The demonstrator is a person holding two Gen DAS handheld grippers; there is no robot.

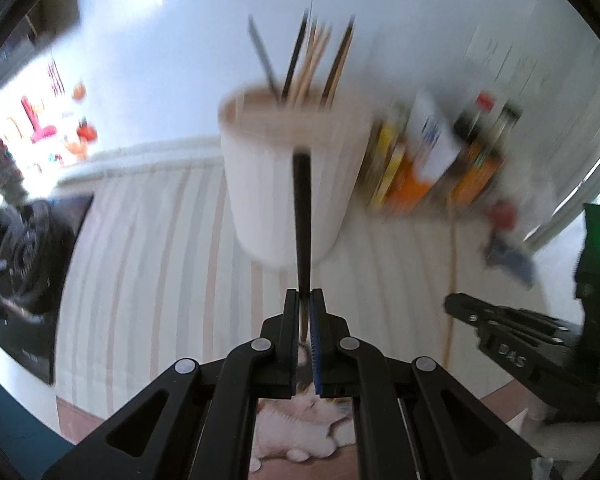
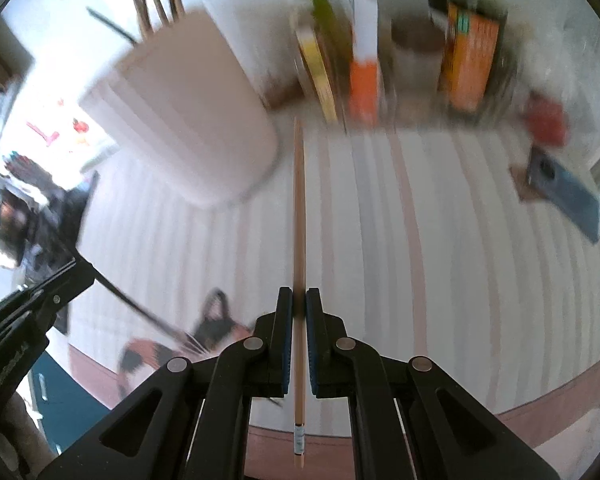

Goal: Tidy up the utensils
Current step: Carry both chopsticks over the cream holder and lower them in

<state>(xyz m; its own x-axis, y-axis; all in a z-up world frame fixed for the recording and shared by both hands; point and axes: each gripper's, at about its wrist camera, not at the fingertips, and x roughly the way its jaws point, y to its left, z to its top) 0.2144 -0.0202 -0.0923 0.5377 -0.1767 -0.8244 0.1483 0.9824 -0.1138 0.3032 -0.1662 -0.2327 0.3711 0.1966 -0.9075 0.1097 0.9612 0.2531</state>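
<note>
A white utensil holder [image 1: 286,184] stands on the striped cloth with several chopsticks [image 1: 312,62] upright in it. My left gripper [image 1: 305,300] is shut on a black chopstick [image 1: 302,216] that points up in front of the holder. My right gripper [image 2: 299,300] is shut on a light wooden chopstick [image 2: 299,216], right of the holder [image 2: 184,108]. The left gripper [image 2: 40,296] with its black chopstick [image 2: 140,308] shows at lower left in the right wrist view. The right gripper [image 1: 512,332] shows at the right in the left wrist view. Both views are blurred.
Bottles and boxes [image 1: 436,156] stand against the wall behind the holder. A blue-grey flat object [image 2: 564,196] and a red thing [image 2: 546,124] lie at the right. A black stove [image 1: 24,248] is left. The table edge [image 2: 420,432] is near.
</note>
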